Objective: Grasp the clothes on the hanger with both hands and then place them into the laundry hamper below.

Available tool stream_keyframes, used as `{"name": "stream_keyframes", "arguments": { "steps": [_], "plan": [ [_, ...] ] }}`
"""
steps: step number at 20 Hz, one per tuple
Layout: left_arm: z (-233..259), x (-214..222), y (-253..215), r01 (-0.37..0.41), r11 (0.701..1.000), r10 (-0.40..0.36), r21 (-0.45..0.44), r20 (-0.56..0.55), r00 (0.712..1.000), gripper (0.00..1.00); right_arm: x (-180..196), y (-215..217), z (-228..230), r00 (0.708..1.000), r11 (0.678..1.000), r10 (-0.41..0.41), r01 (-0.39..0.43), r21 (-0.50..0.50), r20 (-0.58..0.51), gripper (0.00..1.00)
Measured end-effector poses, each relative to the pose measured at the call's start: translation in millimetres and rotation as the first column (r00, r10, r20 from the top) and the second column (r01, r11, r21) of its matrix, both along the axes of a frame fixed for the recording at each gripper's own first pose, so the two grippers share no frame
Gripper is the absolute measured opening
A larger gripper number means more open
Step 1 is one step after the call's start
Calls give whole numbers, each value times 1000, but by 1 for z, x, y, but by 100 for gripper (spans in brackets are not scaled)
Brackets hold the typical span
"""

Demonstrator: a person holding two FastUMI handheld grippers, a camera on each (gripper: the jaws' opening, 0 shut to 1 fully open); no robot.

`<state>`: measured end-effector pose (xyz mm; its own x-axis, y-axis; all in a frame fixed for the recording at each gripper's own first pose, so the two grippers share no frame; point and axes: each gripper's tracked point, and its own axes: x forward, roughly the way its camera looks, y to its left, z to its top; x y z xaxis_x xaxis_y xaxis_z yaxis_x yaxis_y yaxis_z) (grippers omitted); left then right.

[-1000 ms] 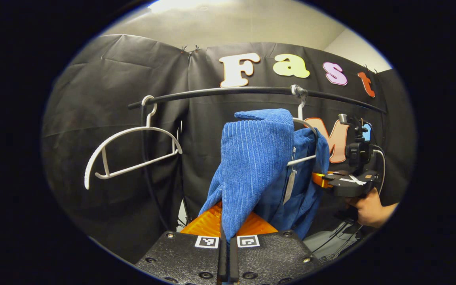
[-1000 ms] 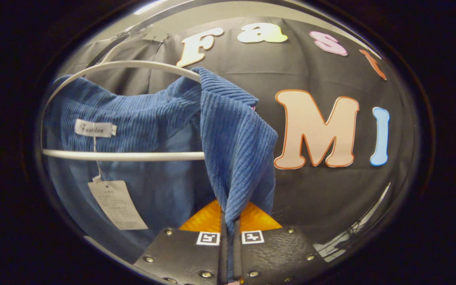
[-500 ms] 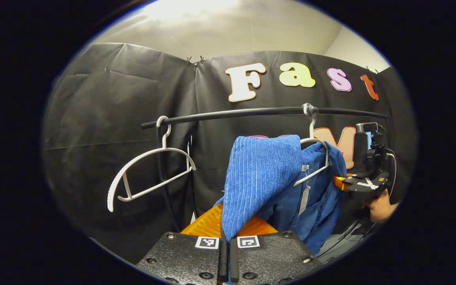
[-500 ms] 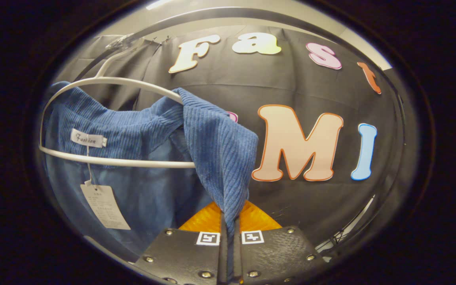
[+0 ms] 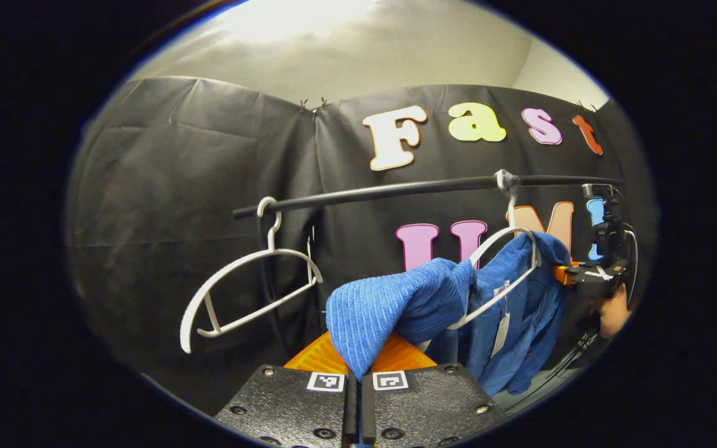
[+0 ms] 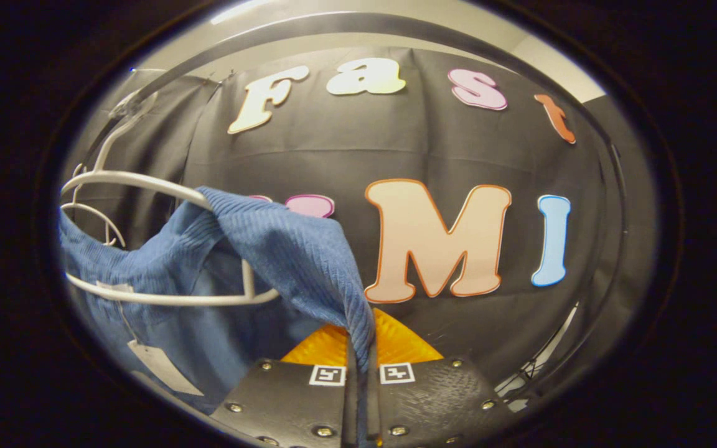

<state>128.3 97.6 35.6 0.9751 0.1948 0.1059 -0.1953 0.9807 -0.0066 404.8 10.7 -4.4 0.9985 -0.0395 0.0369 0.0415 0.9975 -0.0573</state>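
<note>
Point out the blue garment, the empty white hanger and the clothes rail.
blue garment (image 5: 396, 308): left gripper view, on the ribbed fold above the hand-held gripper.
empty white hanger (image 5: 240, 264): left gripper view, on its curved upper arm.
clothes rail (image 5: 383, 188): left gripper view, on the bar's middle stretch.

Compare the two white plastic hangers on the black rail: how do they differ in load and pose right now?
The left white hanger is bare; the right white hanger carries the blue corduroy garment. The left hanger hooks near the end of the black rail, the right one farther along, with something wrapped where its hook meets the rail. The garment is pinched by the left gripper and the right gripper. Both hangers hang tilted.
</note>
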Motion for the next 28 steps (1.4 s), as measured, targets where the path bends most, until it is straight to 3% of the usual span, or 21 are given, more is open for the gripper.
{"name": "stream_keyframes", "arguments": {
  "steps": [7, 13, 16, 18, 25, 26, 28],
  "plan": [
    [-4, 18, 13, -37, 999, 37, -5, 1, 999, 2, 28, -21, 25, 995, 992, -65, 57, 116, 69, 6],
    [-24, 35, 14, -41, 999, 41, -7, -69, 997, 2, 49, -26, 28, 992, 990, -68, 54, 133, 109, 5],
    [-47, 51, 13, -44, 998, 39, -38, -122, 992, 2, 55, -26, 2, 993, 991, -87, 79, 107, 77, 2],
    [-54, 63, 7, -34, 999, 29, -37, -129, 991, 2, 61, -25, -17, 996, 991, -81, 77, 114, 38, 6],
    [-100, 64, -9, -26, 998, 15, -56, -194, 981, 3, 64, -54, -82, 992, 992, -97, 103, 72, -79, 6],
    [-107, 62, -10, -29, 998, 16, -62, -205, 979, 3, 61, -57, -90, 991, 993, -94, 100, 61, -96, 2],
    [-123, 58, -11, -31, 997, 13, -75, -225, 974, 4, 54, -60, -109, 987, 993, -95, 103, 52, -129, 6]
  ]
}}
